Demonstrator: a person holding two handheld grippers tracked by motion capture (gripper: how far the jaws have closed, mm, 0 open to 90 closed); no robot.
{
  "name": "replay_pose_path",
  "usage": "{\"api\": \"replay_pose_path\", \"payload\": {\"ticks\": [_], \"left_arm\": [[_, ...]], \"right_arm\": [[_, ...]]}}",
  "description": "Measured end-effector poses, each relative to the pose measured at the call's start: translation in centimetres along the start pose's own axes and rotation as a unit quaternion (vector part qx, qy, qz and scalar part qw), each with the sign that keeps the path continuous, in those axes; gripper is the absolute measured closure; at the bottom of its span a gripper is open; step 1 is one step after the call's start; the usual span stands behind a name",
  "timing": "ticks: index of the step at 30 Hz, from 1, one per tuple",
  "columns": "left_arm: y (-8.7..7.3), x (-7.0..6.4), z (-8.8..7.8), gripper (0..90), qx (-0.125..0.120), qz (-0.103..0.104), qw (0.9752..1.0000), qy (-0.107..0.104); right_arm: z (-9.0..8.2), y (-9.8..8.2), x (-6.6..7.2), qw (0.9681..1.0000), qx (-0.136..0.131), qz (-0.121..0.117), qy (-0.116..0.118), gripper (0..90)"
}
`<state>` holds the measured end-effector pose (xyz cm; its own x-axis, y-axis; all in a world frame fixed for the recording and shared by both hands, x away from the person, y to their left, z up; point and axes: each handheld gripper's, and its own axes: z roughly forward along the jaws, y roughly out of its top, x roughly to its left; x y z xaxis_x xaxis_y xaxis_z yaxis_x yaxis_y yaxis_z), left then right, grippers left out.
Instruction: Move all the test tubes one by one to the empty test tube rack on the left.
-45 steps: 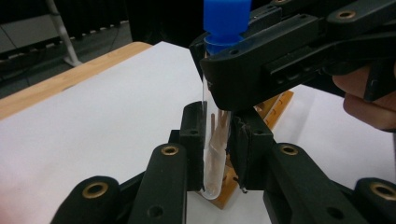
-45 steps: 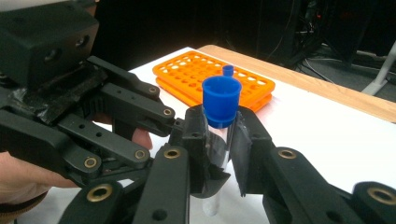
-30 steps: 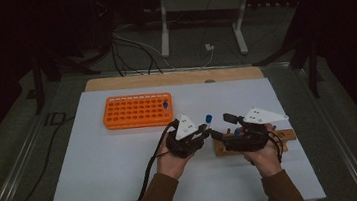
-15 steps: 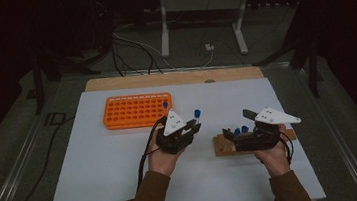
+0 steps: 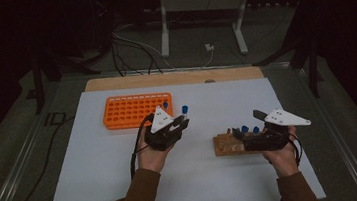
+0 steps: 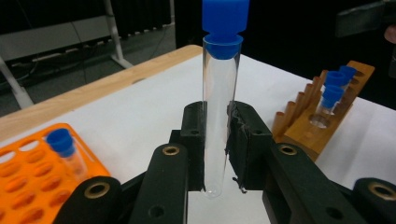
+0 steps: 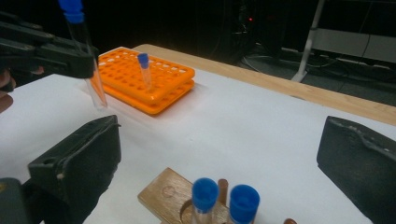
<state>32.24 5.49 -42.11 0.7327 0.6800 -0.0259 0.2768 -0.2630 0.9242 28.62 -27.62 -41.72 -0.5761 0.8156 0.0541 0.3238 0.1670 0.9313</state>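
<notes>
Tube is riding upright in the left gripper, pads clamping its lower half so the rounded bottom is hanging free above the white table, between the orange rack and the wooden rack; it is showing as clear glass, blue-capped, apparently empty. Right gripper is hovering over the wooden rack's two capped tubes, jaws having just opened wide, nothing between them

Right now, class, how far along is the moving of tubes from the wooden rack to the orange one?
Done: one capped tube stands in the orange rack. In hand: the left gripper is shut on a second tube. Left: two tubes wait in the wooden rack, by the open right gripper.
</notes>
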Motion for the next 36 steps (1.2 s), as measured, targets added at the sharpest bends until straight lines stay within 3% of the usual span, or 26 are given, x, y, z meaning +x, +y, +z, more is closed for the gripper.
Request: {"api": "replay_pose_path", "payload": {"ticks": [9,18,26,36], "left_arm": [[-0.1,2.4,-0.7,76.8,-0.004,-0.003,0.9996,0.026],[-0.7,4.8,-0.1,76.8,-0.001,-0.014,0.9985,0.052],[-0.8,6.2,0.8,76.9,0.007,-0.010,0.9973,0.072],[-1.7,8.3,2.1,76.9,0.011,-0.038,0.9937,0.105]], "right_arm": [[-0.5,-0.1,-0.4,1.0000,-0.008,0.004,-0.004,0.1],[-0.7,-0.3,-0.7,0.9998,-0.012,0.010,-0.008,0.1],[-0.9,-0.3,-0.5,0.9998,-0.015,0.002,-0.015,0.1],[-1.3,-0.3,-0.9,0.9996,-0.022,0.008,-0.018,0.1]]}}
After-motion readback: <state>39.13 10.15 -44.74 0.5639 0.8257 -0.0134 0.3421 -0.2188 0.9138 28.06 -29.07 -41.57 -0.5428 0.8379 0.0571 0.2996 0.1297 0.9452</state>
